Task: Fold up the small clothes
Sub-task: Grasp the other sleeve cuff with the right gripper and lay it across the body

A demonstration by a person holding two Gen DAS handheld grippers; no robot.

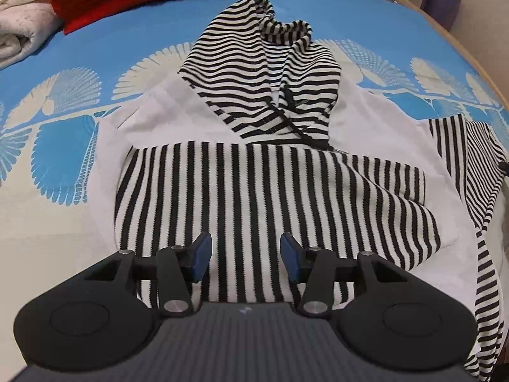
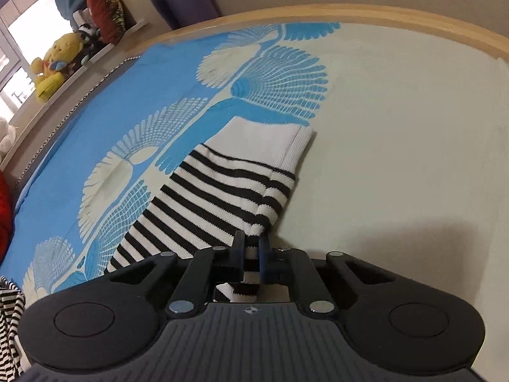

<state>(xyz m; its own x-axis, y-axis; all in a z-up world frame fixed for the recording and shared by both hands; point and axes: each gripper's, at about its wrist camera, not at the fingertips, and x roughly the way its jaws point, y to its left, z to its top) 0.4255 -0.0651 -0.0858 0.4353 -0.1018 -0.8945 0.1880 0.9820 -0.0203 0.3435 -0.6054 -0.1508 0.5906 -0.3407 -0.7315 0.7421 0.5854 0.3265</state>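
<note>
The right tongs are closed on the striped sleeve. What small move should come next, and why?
Probably lift the sleeve a little and carry it toward the hoodie's body. The right tongs pinch its edge, the sleeve lies stretched out on the bedspread, and the left tongs hover open.

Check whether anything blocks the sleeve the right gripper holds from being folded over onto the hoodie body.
Nothing visible does. The right gripper is shut on the black-and-white striped sleeve, and the hoodie's striped body has nothing lying on it.
</note>
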